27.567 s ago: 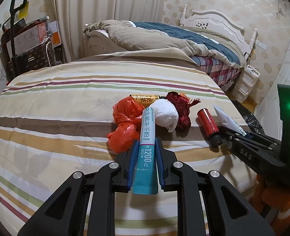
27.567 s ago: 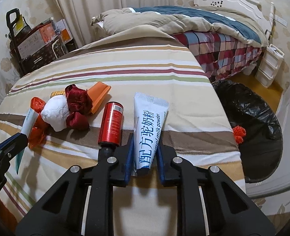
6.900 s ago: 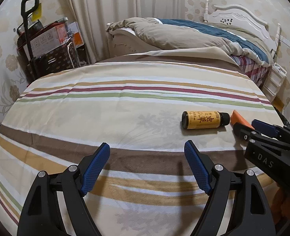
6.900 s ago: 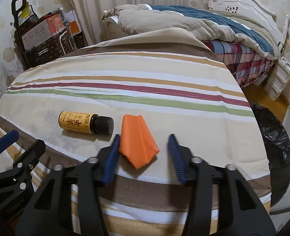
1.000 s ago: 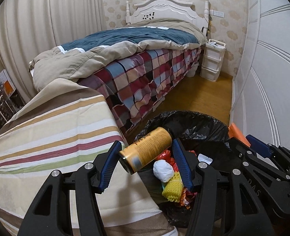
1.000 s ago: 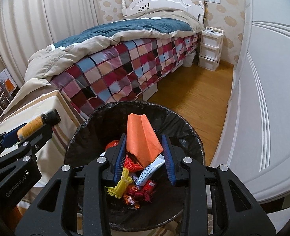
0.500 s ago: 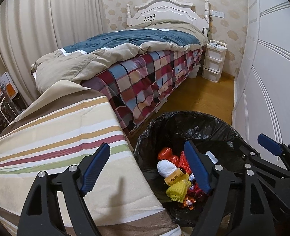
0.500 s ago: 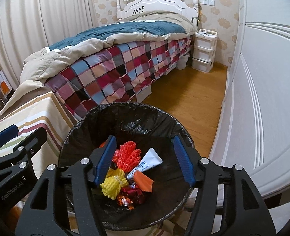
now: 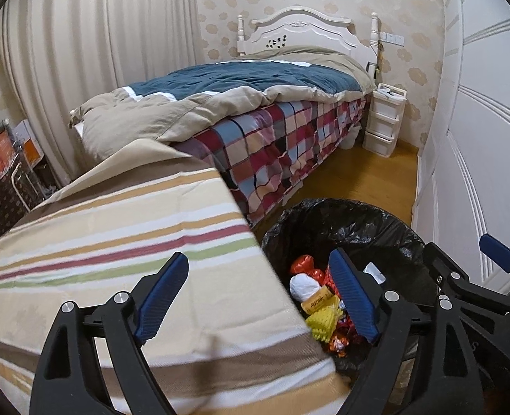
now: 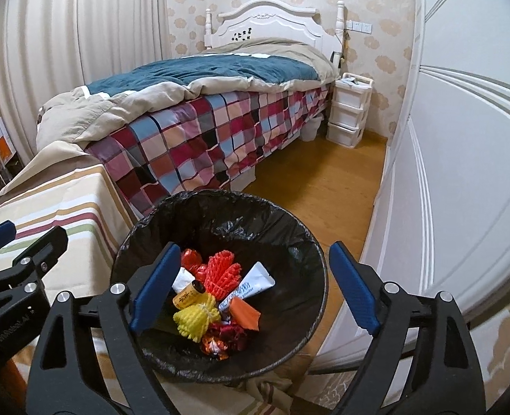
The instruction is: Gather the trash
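Both tongs [image 10: 255, 287] wide — trash [image 10: 217, 297] below

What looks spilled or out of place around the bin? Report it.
Nothing stands out. The trash bin is upright with its black liner over the rim, the yellow bottle and orange wedge lie inside, and both the left gripper and right gripper are open and empty.

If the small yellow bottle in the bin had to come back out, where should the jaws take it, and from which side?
Grip the yellow bottle across its labelled body, coming straight down from above. It lies on its side atop the trash in the bin, black cap up-right, with a yellow foam net crowding its lower end.
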Motion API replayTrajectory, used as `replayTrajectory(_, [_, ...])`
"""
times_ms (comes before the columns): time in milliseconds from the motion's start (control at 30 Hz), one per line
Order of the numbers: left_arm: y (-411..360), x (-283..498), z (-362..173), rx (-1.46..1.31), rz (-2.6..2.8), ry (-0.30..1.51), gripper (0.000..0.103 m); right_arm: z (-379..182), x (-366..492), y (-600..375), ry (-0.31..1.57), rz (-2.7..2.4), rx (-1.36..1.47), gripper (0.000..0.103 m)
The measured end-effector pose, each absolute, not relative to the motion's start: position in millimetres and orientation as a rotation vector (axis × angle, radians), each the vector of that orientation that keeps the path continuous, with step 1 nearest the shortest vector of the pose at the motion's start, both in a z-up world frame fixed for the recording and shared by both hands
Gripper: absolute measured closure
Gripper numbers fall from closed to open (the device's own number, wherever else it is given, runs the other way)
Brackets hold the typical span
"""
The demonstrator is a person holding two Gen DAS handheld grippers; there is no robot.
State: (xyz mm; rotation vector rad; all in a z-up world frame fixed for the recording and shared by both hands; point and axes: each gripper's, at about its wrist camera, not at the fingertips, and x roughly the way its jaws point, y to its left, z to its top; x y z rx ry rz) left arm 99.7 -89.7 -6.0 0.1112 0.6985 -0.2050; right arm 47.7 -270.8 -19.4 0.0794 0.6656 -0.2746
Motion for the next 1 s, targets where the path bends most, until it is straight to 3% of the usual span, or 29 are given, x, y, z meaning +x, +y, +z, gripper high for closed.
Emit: replayTrajectory(1000, [7, 15, 14, 0.019, -0.073, 0.614, 0.019, 9, -15, -197, 0.584, -0.170, 0.042, 0.013])
